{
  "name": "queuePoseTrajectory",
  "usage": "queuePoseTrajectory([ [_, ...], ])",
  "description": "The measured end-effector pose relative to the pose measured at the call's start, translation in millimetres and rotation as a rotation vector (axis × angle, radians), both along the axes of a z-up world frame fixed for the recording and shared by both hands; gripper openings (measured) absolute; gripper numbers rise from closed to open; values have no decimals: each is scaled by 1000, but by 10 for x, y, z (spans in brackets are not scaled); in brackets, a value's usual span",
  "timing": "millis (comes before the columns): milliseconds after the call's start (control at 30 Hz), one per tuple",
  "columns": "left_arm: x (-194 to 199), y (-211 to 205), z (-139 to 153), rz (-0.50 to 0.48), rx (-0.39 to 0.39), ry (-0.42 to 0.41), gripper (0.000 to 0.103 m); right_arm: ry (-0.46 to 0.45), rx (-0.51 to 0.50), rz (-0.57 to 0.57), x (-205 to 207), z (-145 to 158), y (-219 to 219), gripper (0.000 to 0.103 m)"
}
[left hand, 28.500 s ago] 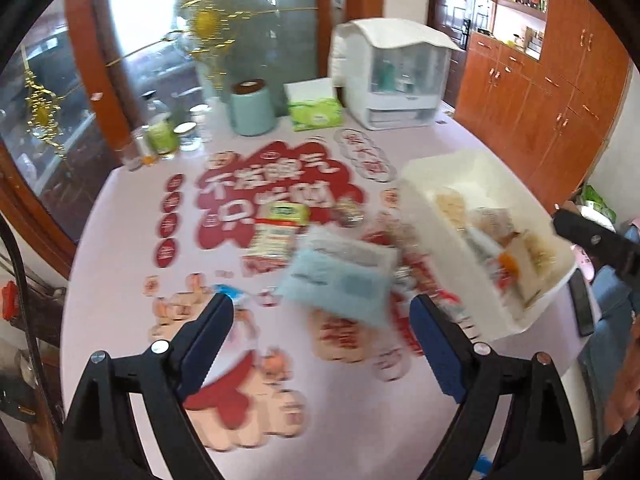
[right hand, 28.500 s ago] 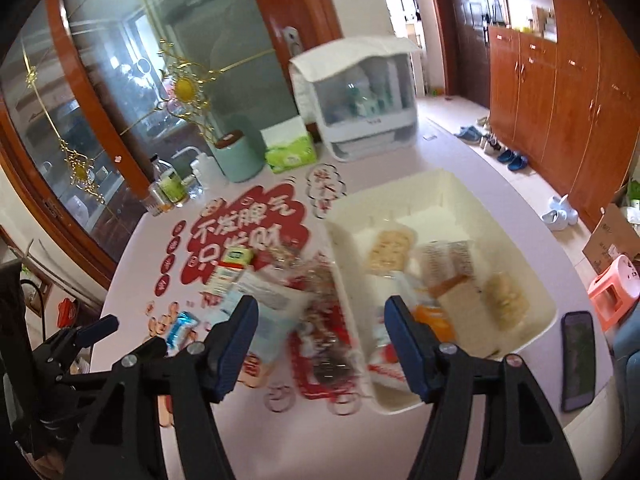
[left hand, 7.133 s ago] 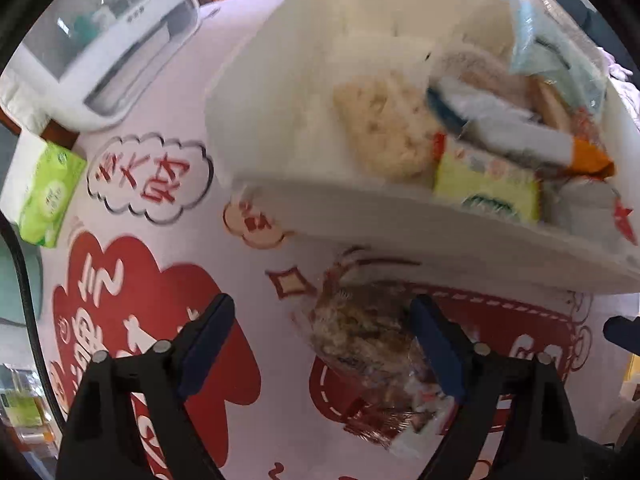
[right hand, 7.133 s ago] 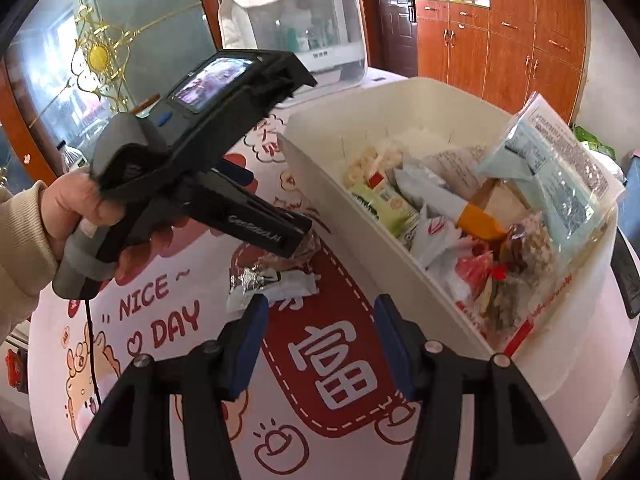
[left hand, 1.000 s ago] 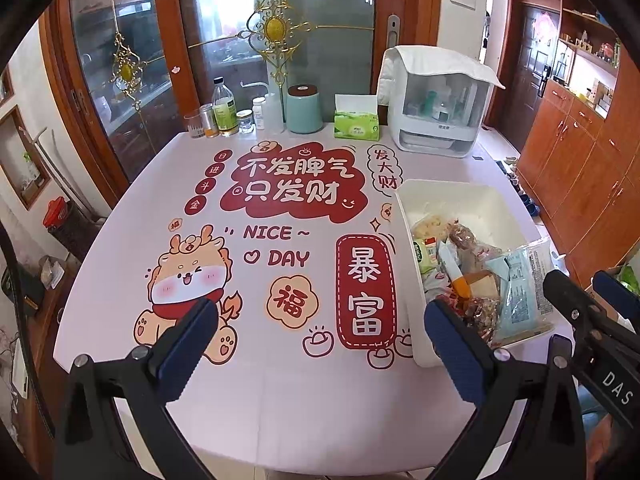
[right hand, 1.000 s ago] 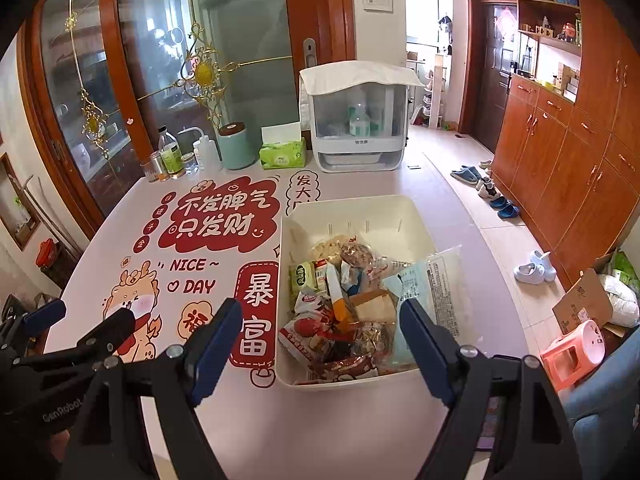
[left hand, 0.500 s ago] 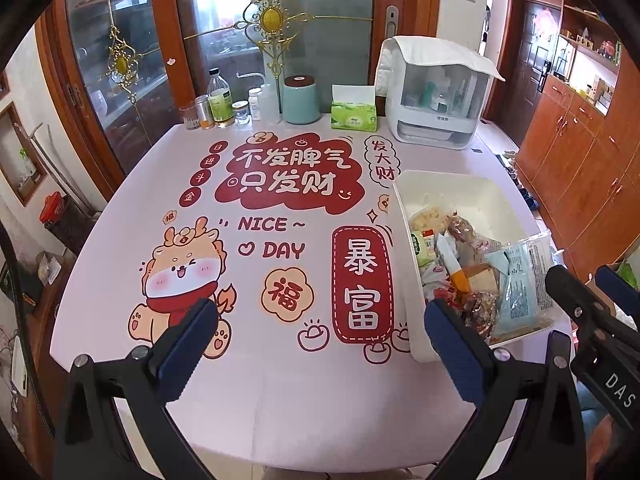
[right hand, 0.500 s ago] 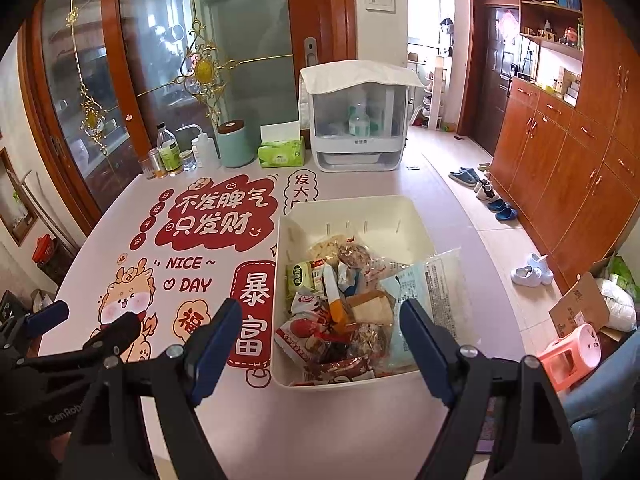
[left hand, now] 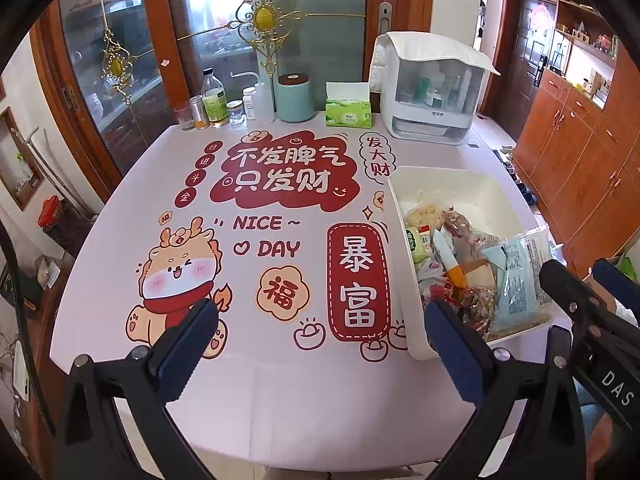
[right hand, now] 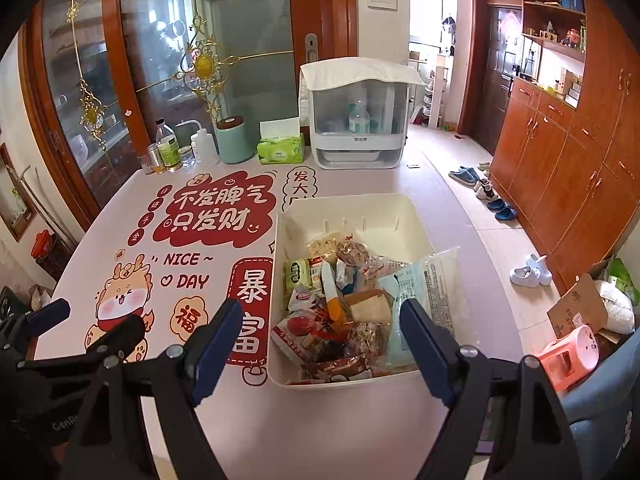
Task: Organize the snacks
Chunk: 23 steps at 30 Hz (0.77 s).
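Two grippers [left hand: 320, 344] [right hand: 320, 340], one full bin [right hand: 416, 216]

Snacks [right hand: 340, 312] in bin [right hand: 416, 224], tissue box [right hand: 280, 148] behind on table [right hand: 360, 432]

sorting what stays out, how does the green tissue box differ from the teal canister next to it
The tissue box is a low, bright green rectangle with white tissue sticking up; the teal canister is a taller, pale teal cylinder closed by a dark brown lid. Both stand upright at the table's far edge, outside the snack bin.
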<state>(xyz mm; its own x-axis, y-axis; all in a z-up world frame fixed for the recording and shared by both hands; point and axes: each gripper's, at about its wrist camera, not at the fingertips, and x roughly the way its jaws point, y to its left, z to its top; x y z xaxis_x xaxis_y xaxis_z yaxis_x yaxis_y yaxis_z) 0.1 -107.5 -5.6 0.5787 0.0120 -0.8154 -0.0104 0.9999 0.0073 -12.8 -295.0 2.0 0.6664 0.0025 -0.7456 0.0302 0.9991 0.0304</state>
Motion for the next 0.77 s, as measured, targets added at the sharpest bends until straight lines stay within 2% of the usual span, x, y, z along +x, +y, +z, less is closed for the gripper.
queuePoseTrajectory([
  [767, -9, 86, -16, 2, 3, 10, 103, -4, -4, 30, 23, 26, 72, 81],
])
